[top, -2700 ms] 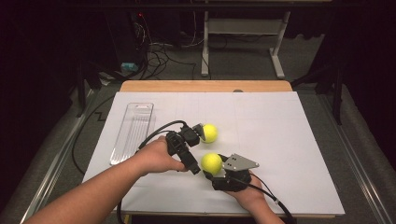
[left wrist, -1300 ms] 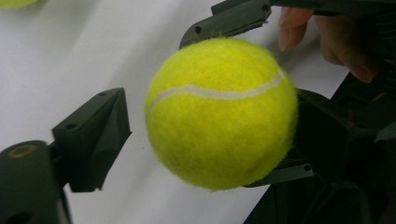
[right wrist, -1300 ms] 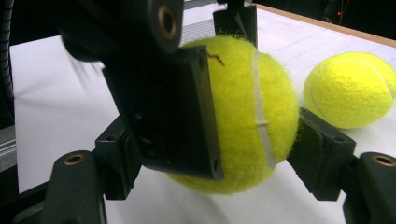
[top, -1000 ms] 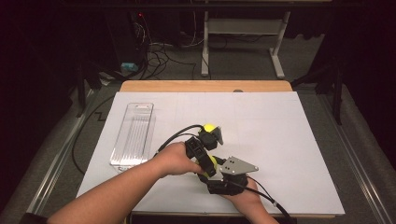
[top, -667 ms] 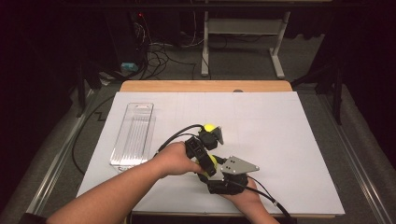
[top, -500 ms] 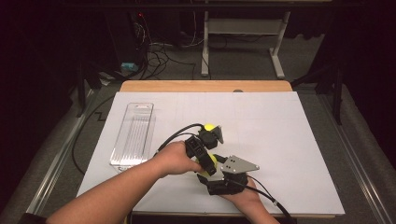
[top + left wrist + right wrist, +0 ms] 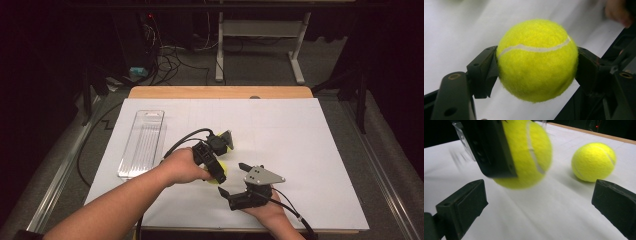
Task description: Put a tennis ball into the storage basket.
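Two tennis balls were in play on the white sheet (image 7: 300,150) covering the table. My left gripper (image 7: 536,67) held the first tennis ball (image 7: 536,60) firmly, one black pad pressed against each side of it, in the centre of the left gripper view; the ball hung clear of the sheet beneath it. In the high view that ball (image 7: 220,175) showed as a sliver of yellow below my left hand (image 7: 182,165), slightly left of frame centre. My right gripper (image 7: 232,179) lay just to the lower right of it, jaws spread wide with nothing between the pads; they had just been opening. In the right gripper view the held ball (image 7: 529,152) occupied the upper middle, beyond and above my open jaws, partly covered by a left-gripper jaw. The second tennis ball (image 7: 594,161) rested on the sheet at upper right of that view. A clear plastic tray (image 7: 142,145) lay at the left of the high view, well apart from both grippers.
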A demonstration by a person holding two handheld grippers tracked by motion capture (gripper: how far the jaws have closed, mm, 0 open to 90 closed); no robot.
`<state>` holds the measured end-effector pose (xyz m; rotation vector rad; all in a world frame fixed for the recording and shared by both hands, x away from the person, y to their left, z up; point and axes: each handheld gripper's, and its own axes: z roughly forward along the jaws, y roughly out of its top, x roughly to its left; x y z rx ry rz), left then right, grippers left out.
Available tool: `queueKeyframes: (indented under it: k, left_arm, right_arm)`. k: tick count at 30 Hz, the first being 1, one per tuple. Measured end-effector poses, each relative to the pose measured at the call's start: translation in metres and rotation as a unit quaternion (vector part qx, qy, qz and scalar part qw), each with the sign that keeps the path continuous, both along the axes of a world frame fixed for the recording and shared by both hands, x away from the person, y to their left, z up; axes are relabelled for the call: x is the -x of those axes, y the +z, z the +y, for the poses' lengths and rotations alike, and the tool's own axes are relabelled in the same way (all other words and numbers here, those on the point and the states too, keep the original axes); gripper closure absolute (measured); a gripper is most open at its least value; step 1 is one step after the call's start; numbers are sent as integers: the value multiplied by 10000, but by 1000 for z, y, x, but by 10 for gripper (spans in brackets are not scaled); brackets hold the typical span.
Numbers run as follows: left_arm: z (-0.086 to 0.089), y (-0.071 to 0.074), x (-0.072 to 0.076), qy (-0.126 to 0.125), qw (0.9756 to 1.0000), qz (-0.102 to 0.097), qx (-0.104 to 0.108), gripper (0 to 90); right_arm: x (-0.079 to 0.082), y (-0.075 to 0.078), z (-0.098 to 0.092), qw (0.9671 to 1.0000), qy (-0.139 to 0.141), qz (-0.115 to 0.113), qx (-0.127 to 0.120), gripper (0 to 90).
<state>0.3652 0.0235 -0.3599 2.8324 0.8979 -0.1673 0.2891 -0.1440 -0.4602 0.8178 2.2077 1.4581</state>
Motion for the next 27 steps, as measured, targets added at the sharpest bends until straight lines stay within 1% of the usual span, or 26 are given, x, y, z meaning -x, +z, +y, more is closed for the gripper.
queueKeyframes:
  k: [6, 7, 9, 10, 13, 20, 27]
  left_arm:
    - [12, 2, -6, 93, 9999, 0, -90, 268]
    - [15, 2, -6, 133, 9999, -4, -80, 268]
    - [20, 4, -8, 185, 9998, -17, -107, 268]
    - [23, 5, -9, 206, 9997, -13, -110, 268]
    - [31, 7, -10, 281, 9995, -36, -105, 268]
    - [49, 12, -13, 393, 9989, -70, -235, 268]
    - [70, 20, -17, 618, 9977, -124, -265, 268]
  right_arm:
    - [-1, 0, -18, 9998, -163, -1, 81, 0]
    - [-1, 0, -22, 9998, -178, -7, 118, 0]
    - [-1, 0, -29, 9996, -266, 13, 94, 0]
    - [-2, 1, -32, 9994, -346, -28, 69, 0]
    - [-2, 2, -44, 9988, -475, -55, 92, 0]
    - [-1, 2, -74, 9965, -832, -75, 95, 0]
    - [4, 1, -105, 9929, -1175, -111, 115, 0]
